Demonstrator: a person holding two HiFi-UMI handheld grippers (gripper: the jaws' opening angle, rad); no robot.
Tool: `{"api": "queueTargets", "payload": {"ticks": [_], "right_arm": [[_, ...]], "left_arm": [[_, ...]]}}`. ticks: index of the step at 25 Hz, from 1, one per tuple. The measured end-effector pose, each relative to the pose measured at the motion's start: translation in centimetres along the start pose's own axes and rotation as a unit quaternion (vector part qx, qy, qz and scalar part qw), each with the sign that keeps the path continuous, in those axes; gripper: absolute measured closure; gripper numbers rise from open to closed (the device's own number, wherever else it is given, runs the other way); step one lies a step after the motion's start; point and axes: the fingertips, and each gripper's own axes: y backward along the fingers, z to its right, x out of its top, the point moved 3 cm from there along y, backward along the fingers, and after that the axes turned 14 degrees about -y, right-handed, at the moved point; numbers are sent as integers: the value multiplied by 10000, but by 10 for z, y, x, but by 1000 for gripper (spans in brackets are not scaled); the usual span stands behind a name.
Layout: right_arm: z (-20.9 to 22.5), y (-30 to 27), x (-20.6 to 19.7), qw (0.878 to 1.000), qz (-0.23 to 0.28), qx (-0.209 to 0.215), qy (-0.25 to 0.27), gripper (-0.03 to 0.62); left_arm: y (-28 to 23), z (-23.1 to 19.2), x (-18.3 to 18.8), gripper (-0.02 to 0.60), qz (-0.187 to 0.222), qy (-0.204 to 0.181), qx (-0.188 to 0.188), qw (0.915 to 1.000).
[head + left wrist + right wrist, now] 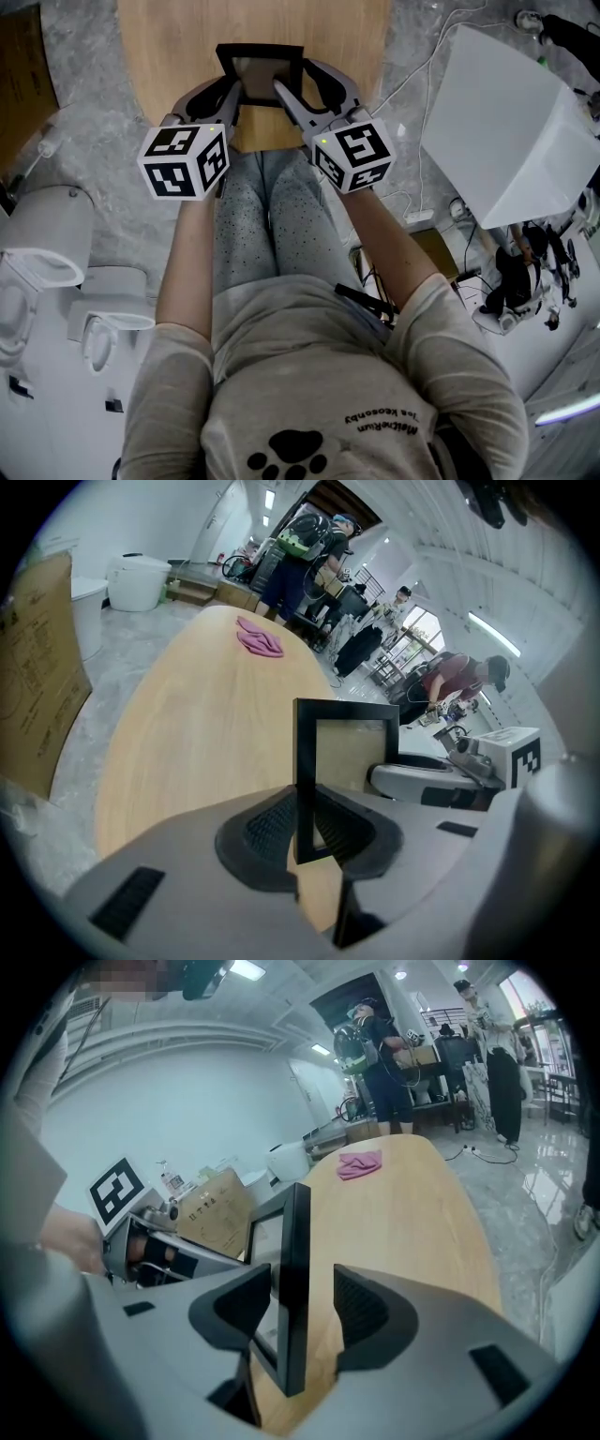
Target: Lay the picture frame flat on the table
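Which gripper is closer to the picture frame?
Left. The left gripper pinches the picture frame; the right gripper straddles its other edge, jaws open, not gripping.

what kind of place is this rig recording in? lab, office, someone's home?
Probably a shared lab or workshop hall, not a home: several people are busy in the background, a white cable trails across the grey polished floor, and a brown cardboard sheet stands beside the pale wooden table.

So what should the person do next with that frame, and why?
Probably draw the right gripper back off the picture frame. Its jaws stand apart around one edge, not gripping, while the left gripper clamps the other edge of the upright frame. The left could then tip it flat onto the table.
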Motion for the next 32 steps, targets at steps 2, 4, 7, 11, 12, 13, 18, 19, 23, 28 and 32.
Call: {"api": "queueTargets", "payload": {"ticks": [2, 4, 7, 11, 12, 13, 18, 19, 23, 28, 32], "right_arm": [[2, 1, 0, 10000, 12, -80, 15, 390], [4, 2, 0, 9999, 19, -160, 37, 390], [5, 5, 0, 9996, -7, -273, 94, 391], [-1, 9, -3, 9990, -81, -389, 204, 439], [-2, 8, -4, 9989, -110, -403, 218, 442], [-3, 8, -6, 9987, -139, -424, 233, 448], [-5, 5, -8, 9978, -225, -556, 286, 487], [-5, 5, -8, 9976, -231, -587, 287, 487], [-4, 6, -6, 9965, -247, -751, 258, 504], [-1, 1, -8, 9961, -286, -835, 75, 510], [3, -3, -11, 9956, -351, -867, 5, 514]], "left_arm": [[-1, -3, -2, 515, -20, 20, 46, 10000], [-2, -5, -3, 515, -46, 41, 101, 9999], [-2, -7, -5, 515, -89, 61, 177, 9998], [-1, -8, -8, 515, -147, 69, 250, 9996], [-2, -8, -9, 515, -157, 72, 267, 9995], [-2, -9, -10, 515, -165, 75, 283, 9994], [-5, -7, -11, 515, -194, 74, 328, 9992], [-5, -7, -11, 515, -195, 74, 338, 9992], [-5, -6, -11, 515, -213, 76, 391, 9990], [-6, -7, -11, 515, -251, 90, 462, 9986], [-7, -8, -12, 515, -302, 87, 489, 9983]]}}
